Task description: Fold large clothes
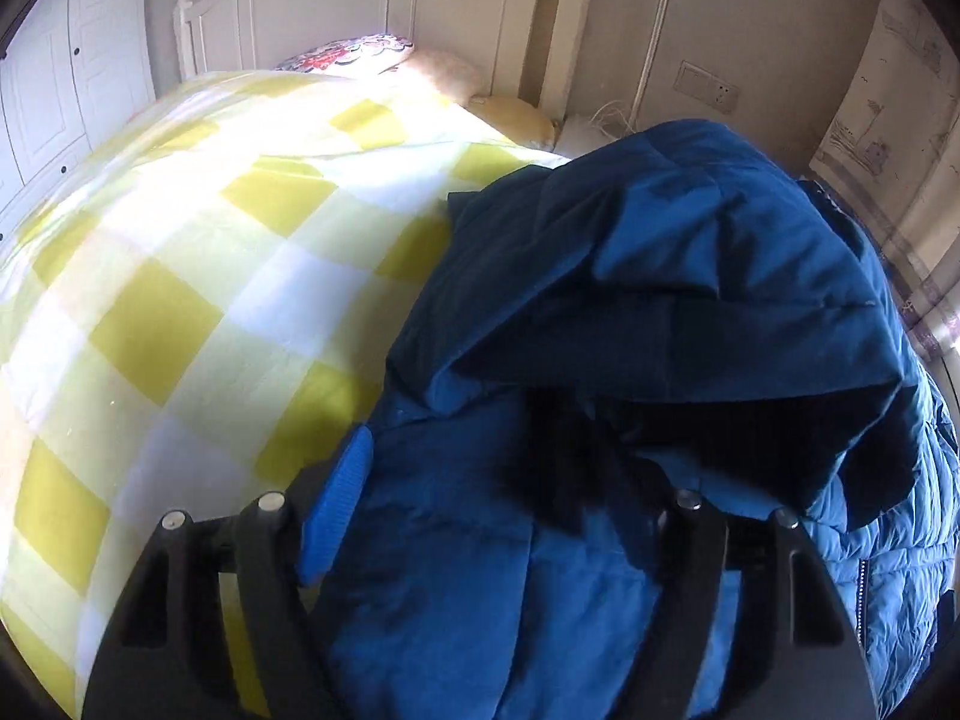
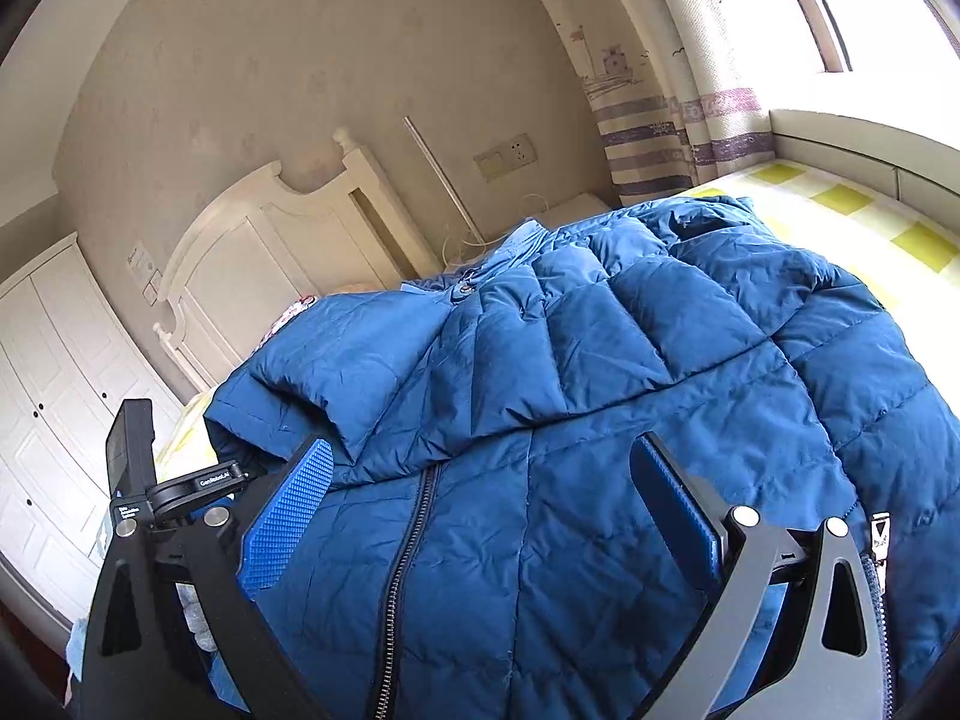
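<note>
the jacket is a blue quilted puffer and lies in a loose heap on the bed, over a yellow checked cover, with the headboard beyond it. the hood is flopped over the body in the left wrist view; the zip runs down the front in the right wrist view. left gripper: jaws spread, fabric lying between them, pads not seen pressing on it, so judged released. right gripper: jaws spread wide over the zip area, pads clear of the fabric, released. handling, as a judgement: the filling is soft and springy, so folds will tend to puff back open and need pressing flat; the shell looks smooth and is likely to slip from a shallow pinch; weight is probably low for the bulk. take hold at firm edges: the hem, a cuff, a shoulder seam or the zip placket, pinching deep enough to catch both shell and lining. avoid gripping the hood alone, since it will drag the body unevenly.
</note>
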{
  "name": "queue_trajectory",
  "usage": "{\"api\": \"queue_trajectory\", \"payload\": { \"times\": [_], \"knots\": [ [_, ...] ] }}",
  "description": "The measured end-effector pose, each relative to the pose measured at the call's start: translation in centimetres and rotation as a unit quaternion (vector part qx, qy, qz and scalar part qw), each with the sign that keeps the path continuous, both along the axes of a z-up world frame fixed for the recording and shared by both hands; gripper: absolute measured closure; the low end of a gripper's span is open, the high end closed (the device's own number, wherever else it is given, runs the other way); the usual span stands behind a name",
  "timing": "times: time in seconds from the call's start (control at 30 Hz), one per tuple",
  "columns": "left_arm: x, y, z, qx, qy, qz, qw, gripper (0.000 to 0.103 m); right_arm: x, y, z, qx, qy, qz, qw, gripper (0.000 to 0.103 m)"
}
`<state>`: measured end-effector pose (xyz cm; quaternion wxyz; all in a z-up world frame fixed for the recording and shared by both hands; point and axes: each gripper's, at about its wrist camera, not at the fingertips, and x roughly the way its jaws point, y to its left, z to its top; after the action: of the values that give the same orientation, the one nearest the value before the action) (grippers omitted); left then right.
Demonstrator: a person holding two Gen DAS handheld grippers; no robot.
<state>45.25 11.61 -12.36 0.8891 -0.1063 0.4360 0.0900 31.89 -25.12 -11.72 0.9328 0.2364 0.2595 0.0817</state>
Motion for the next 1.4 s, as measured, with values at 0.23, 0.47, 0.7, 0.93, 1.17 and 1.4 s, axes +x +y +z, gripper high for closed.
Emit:
{"api": "queue_trajectory", "payload": {
  "times": [0.23, 0.47, 0.7, 0.93, 1.17, 1.4],
  "knots": [
    [-1.6, 2.6, -0.2, -0.072, -0.041, 0.019, 0.9964, 0.026, 1.6, 2.3, 0.8, -0.063, 0.038, 0.012, 0.997, 0.01],
    [-1.2, 2.4, -0.3, -0.067, -0.04, 0.018, 0.9968, 0.026, 7.4, 12.8, 4.4, -0.29, 0.012, 0.099, 0.952, 0.012],
    [-2.3, 1.4, 0.6, -0.043, -0.055, 0.027, 0.9972, 0.024, 13.8, 20.2, 1.7, -0.467, 0.044, 0.13, 0.873, 0.021],
    [-3.2, 0.6, 1.6, -0.02, -0.081, 0.025, 0.9962, 0.024, 12.6, 12.5, 6.2, -0.266, -0.01, 0.099, 0.959, 0.08],
    [-4.1, 0.9, 2.4, -0.029, -0.117, 0.031, 0.9922, 0.024, 9.1, -7.4, 1.3, 0.097, 0.047, -0.06, 0.992, 0.078],
    [-7.1, 4.8, 3.8, -0.059, -0.198, 0.135, 0.9691, 0.015, 9.2, -9.1, -2.8, 0.153, 0.076, -0.042, 0.984, 0.061]
  ]
}}
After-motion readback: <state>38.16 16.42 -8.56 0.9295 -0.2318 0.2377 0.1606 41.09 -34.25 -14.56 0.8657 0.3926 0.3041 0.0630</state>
